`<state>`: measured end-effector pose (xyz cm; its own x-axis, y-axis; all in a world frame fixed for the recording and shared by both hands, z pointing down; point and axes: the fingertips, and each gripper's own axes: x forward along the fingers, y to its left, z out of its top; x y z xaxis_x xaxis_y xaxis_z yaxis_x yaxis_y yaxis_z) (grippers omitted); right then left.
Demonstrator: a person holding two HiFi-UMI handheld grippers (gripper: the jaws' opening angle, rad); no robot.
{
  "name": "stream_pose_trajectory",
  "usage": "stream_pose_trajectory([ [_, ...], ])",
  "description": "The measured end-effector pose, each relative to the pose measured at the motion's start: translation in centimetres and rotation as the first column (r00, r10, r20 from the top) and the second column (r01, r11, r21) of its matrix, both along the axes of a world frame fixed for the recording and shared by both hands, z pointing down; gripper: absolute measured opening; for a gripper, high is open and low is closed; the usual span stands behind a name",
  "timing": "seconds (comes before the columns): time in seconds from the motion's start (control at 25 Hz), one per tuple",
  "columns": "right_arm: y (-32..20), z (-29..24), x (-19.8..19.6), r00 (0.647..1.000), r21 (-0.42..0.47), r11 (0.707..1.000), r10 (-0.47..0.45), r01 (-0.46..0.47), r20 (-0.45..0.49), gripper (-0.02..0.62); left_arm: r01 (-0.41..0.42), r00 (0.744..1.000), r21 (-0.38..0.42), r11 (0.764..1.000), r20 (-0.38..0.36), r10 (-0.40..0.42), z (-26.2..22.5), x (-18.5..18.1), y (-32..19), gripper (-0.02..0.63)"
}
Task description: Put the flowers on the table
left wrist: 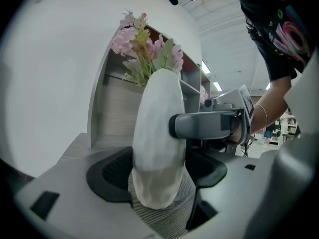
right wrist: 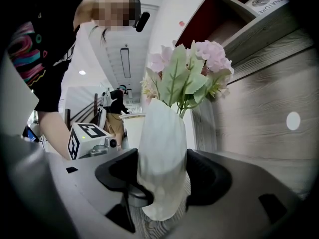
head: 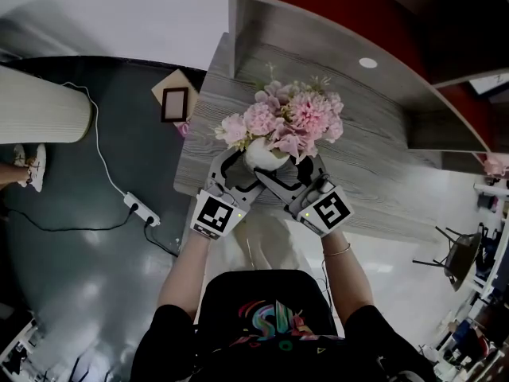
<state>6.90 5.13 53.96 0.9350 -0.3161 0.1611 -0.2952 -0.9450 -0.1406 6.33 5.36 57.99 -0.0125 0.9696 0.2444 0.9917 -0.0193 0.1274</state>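
Note:
A bunch of pink flowers (head: pixel 286 118) stands in a white vase (head: pixel 264 156) at the near edge of the grey wood-grain table (head: pixel 374 181). My left gripper (head: pixel 238 165) holds the vase from the left and my right gripper (head: pixel 298 169) from the right, their fingers crossing round it. In the left gripper view the vase (left wrist: pixel 158 138) fills the gap between the dark pads of that gripper (left wrist: pixel 159 176). The right gripper view shows the vase (right wrist: pixel 163 158) pressed between the right gripper's (right wrist: pixel 162 176) pads. The vase's base is at the tabletop; I cannot tell whether it touches.
A shelf unit with a red inside (head: pixel 334 22) rises behind the table. On the dark floor to the left lie a power strip (head: pixel 141 208) with a cable and a framed picture (head: pixel 175 104). A chair (head: pixel 461 257) stands at the right.

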Motion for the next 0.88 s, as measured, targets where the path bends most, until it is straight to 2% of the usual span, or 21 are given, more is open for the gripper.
stream_pose_trajectory([
  [0.24,-1.7,0.4,-0.4,1.000,-0.014,1.000,0.012,-0.013,-0.028,0.319,-0.010,1.000,-0.022,1.000,-0.021,0.010,0.8,-0.5,-1.4,0.344],
  [0.36,-1.8,0.7,-0.5,1.000,-0.028,0.999,0.017,-0.018,-0.011,0.319,-0.018,0.999,-0.018,1.000,-0.031,0.018,1.0,-0.6,-1.5,0.344],
  [0.52,-1.7,-1.1,0.1,0.996,0.009,0.999,0.033,-0.033,-0.083,0.318,-0.023,0.999,-0.009,1.000,-0.028,0.023,0.7,-0.5,-1.2,0.344],
  [0.76,-1.4,0.3,-0.6,1.000,-0.004,1.000,0.009,-0.009,-0.004,0.318,-0.026,0.999,0.000,1.000,-0.023,0.026,0.5,-0.5,-0.7,0.344],
  [0.88,-1.5,0.4,-0.7,1.000,0.011,1.000,0.010,-0.010,0.001,0.319,-0.024,1.000,-0.002,1.000,-0.006,0.023,0.4,-0.5,-0.9,0.344],
])
